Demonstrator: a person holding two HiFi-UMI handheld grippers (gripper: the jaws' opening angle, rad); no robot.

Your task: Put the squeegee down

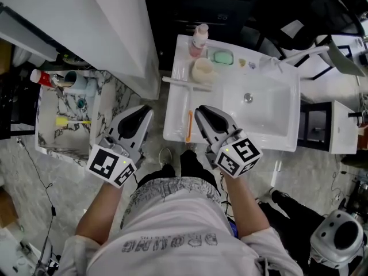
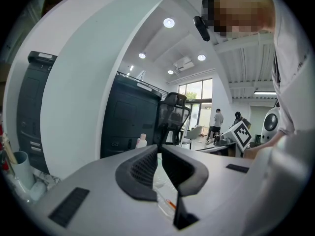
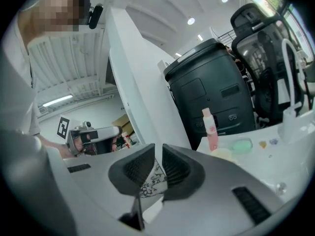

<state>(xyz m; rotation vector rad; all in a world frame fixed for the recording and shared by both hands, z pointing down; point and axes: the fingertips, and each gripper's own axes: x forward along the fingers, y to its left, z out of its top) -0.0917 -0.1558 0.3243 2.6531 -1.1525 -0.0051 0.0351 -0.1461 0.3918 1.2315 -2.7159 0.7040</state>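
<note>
Light: we note bright, even indoor light from recessed ceiling spots (image 2: 169,22) and a daylit window (image 2: 196,100), slightly overexposed. Shadows: soft, faint. Both gripper views: heavy fisheye bending, black vignetted corners. Head view: sharp, edges curved.

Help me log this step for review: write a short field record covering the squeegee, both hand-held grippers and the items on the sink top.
squeegee: lying flat on the ledge left of the basin, blade end toward the back
sink: white, basin looks empty
left hand-held gripper: jaws together, nothing between them
right hand-held gripper: jaws together, nothing between them
contact: neither gripper touches the squeegee
behind the squeegee: cream cup, pink bottle, green soap dish
task state: squeegee looks already put down
</note>
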